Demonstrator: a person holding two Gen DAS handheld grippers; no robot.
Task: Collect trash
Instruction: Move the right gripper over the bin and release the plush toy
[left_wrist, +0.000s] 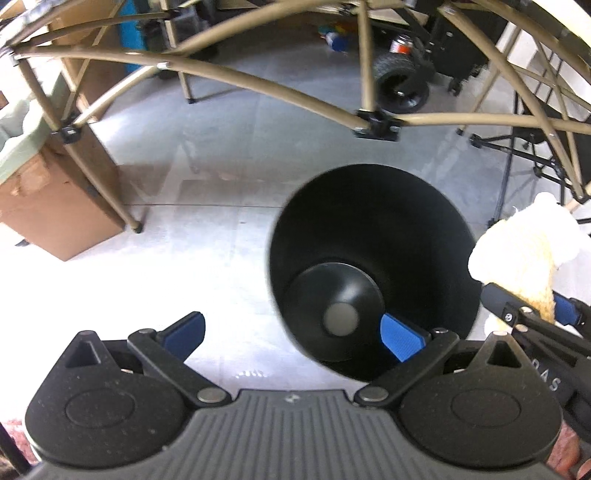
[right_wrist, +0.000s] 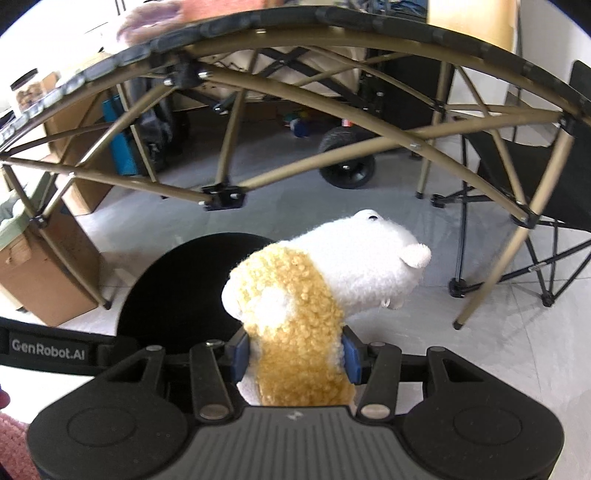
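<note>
Plush toy held over the floor beside the black bin

Plush toy (right_wrist: 317, 280), white with a curly tan band around its middle, sits clamped between the blue pads (right_wrist: 242, 354) of the right gripper (right_wrist: 295, 356). The jaws stand at a middling width, pressed against the toy's tan body on both sides, and the white head with its small ear sticks out forward and to the right. In the left wrist view the same toy (left_wrist: 524, 251) shows at the right edge, raised above the floor (left_wrist: 207, 206) just beside the rim of the black bin (left_wrist: 369, 221).

The left gripper (left_wrist: 291, 332) is wide open with nothing between its fingers. Its right blue pad (left_wrist: 400, 338) lies in front of the bin's mouth, its left one over bare floor. The bin stands upright on the pale floor; a round dark base with a grey disc at its centre shows inside it, and nothing else can be made out in there.

Beyond the bin runs the tan tubular frame (left_wrist: 258, 85) of a folding table, with black joints. A cardboard box (left_wrist: 55, 199) stands on the floor by the frame's left leg. A black wheel (left_wrist: 400, 88) shows behind the frame, and a folding chair (right_wrist: 535, 206) stands at the right in the right wrist view.
</note>
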